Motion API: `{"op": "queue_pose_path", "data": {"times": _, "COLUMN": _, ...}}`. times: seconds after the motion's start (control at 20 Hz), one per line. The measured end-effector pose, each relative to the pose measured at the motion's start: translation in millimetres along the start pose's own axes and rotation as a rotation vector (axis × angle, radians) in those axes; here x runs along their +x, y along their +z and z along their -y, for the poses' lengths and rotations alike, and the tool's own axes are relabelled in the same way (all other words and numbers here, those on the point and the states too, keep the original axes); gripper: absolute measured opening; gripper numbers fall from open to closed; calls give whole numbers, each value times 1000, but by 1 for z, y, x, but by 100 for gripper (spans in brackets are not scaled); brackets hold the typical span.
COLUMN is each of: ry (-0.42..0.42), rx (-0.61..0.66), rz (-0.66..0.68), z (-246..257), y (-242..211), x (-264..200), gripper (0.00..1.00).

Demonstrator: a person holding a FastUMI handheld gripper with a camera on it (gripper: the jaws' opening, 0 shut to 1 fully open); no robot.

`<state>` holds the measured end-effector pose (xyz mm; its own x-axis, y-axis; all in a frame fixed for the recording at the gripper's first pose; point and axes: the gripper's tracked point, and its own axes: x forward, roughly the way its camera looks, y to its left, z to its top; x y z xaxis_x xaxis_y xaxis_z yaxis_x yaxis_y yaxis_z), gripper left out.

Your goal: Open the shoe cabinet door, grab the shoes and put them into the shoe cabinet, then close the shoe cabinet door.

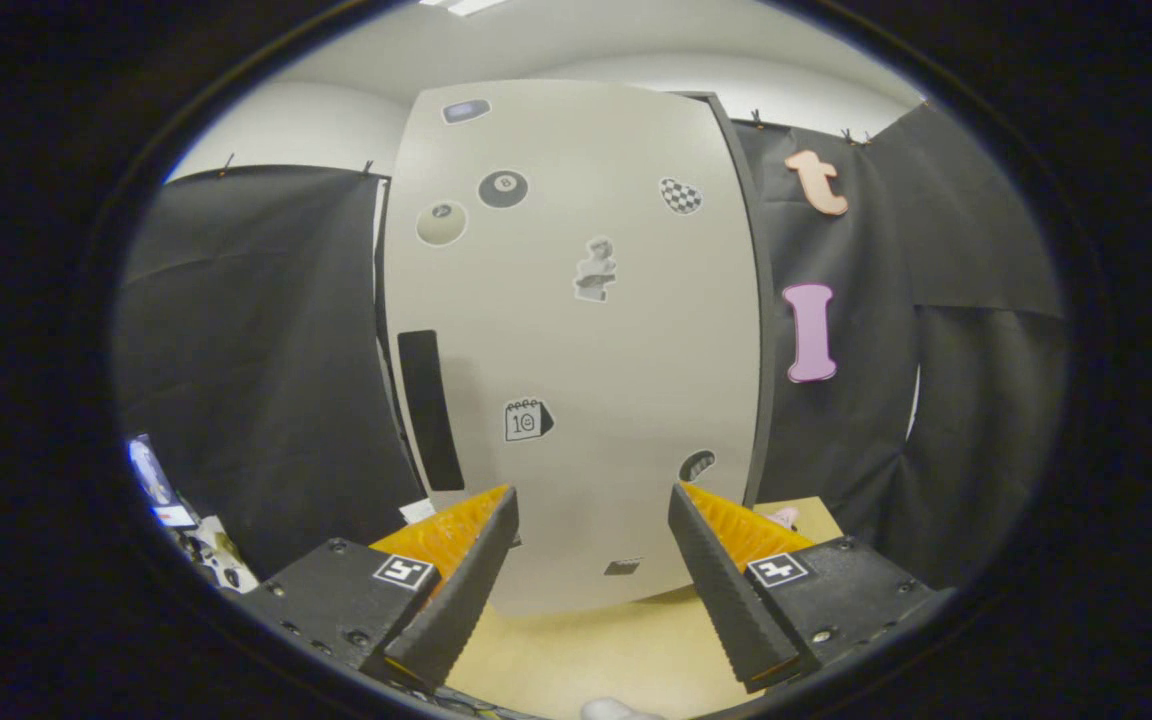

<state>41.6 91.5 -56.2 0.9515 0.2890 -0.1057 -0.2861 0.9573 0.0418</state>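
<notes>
The gripper point(591, 570) was spread wide, clasping nothing. At twelve o'clock, just beyond its fingers, stood the shoe cabinet door point(576, 340), shut and dotted with stickers, its dark handle slot point(430, 408) toward ten o'clock. The cabinet rested on a light wooden tabletop point(626, 645).

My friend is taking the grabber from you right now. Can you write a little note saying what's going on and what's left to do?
Gripper: open, fingers spread, holding nothing, pointing at the shoe cabinet door.
Door: looks shut, covered in stickers. Its dark handle slot sits near the door's left edge, just beyond the left finger.
Shoes: a small pale bit past the right finger, on the wooden floor, may be one; I cannot tell for sure.
Done: nothing yet, as far as I can see.
Left: open the door, put the shoes in, close the door.
</notes>
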Motion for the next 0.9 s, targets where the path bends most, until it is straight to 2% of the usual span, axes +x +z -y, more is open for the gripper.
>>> {"op": "queue_pose_path", "data": {"times": 0.2, "ry": -30, "rx": 9, "rz": 23, "z": 10, "y": 9, "x": -14, "gripper": 99}}
{"op": "queue_pose_path", "data": {"times": 0.45, "ry": -77, "rx": 1, "rz": 73, "z": 23, "y": 24, "x": -59, "gripper": 99}}
{"op": "queue_pose_path", "data": {"times": 0.9, "ry": -161, "rx": -17, "rz": 108, "z": 45, "y": 16, "x": -126, "gripper": 99}}
